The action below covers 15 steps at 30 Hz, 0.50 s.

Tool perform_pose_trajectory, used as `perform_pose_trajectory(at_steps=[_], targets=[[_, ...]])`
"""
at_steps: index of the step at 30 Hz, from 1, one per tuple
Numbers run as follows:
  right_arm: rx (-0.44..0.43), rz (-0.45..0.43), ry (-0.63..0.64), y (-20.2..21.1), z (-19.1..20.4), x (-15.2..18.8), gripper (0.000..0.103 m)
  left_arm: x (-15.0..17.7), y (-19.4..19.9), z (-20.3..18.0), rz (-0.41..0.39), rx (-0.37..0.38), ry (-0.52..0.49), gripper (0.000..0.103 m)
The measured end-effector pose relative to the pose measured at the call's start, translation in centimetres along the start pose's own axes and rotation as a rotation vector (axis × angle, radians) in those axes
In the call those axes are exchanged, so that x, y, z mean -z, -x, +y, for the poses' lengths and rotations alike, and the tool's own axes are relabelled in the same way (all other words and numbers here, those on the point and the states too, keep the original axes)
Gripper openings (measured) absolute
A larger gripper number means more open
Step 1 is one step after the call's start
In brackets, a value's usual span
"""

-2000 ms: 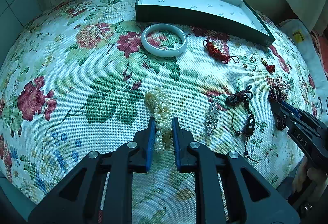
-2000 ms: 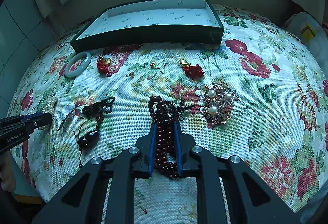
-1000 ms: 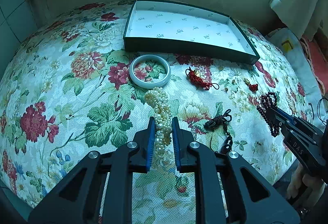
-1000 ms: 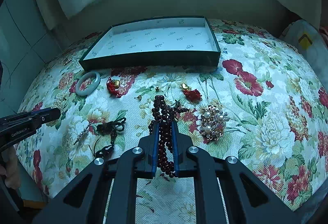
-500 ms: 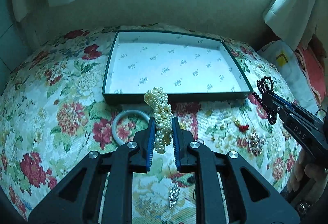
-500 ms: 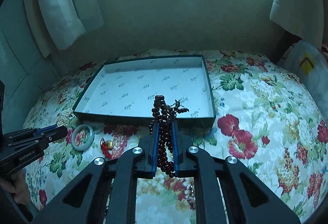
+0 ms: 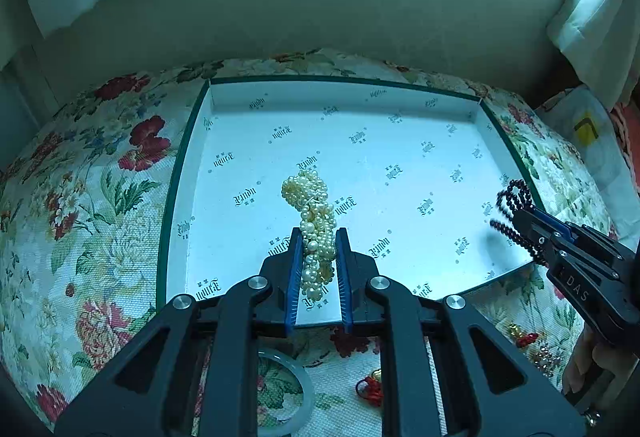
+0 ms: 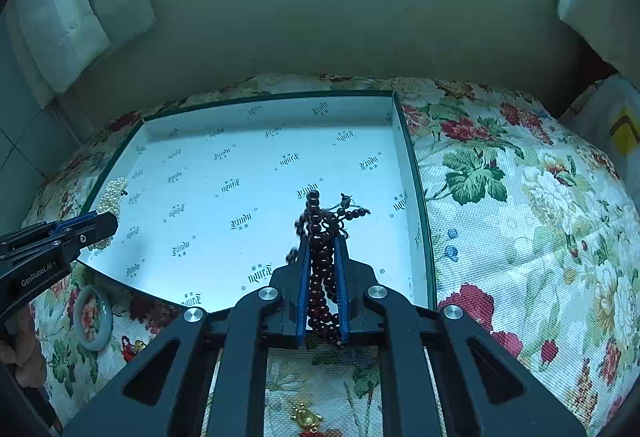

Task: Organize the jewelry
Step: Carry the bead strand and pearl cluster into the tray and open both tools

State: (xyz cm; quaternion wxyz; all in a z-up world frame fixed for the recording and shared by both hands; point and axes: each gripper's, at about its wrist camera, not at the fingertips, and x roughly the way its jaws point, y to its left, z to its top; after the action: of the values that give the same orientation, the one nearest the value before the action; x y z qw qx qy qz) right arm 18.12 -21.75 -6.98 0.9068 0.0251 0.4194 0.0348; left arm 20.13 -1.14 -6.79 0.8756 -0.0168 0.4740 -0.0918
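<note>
The left gripper (image 7: 318, 237) tilts steeply downward over the near half of the tray (image 7: 182, 173), its blue-lined jaws pinched on a bunched pearl strand (image 7: 314, 221) that sticks out past the tips above the tray floor. The right gripper (image 8: 323, 243) slants down at much the same angle (a little nearer the tray's right wall), clamped on a dark red bead string (image 8: 322, 261) whose loose end splays beyond the fingers. Each tool shows in the other's camera: the right one's side reads "DAS", the left one's "GenRobot.AI". A hand (image 7: 592, 369) grips the right tool's handle. The tray's white lining repeats a small gothic logo too ornate to read. A pale bangle (image 8: 92, 319) lies on the floral cloth (image 8: 520, 221) beside the tray's near edge.
</note>
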Motion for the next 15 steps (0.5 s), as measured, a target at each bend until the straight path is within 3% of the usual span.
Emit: perform_pose_trajectory(at_steps=[8, 10, 12, 15], targets=[[0.0, 0.016, 0.0, -1.1, -0.4, 0.4, 0.012, 0.7, -2.0, 0.6, 0.038, -0.024, 0.0, 0.017], [-0.004, 0.021, -0.003, -1.4, -0.5, 0.4, 0.016, 0.8, -2.2, 0.7, 0.038, -0.029, 0.002, 0.023], [-0.009, 0.026, -0.019, -1.6, -0.7, 0.4, 0.038, 0.8, -2.3, 0.7, 0.037, -0.032, 0.007, 0.041], [-0.015, 0.03, -0.042, -1.6, -1.1, 0.5, 0.046, 0.7, -2.5, 0.8, 0.042, -0.03, 0.013, 0.047]])
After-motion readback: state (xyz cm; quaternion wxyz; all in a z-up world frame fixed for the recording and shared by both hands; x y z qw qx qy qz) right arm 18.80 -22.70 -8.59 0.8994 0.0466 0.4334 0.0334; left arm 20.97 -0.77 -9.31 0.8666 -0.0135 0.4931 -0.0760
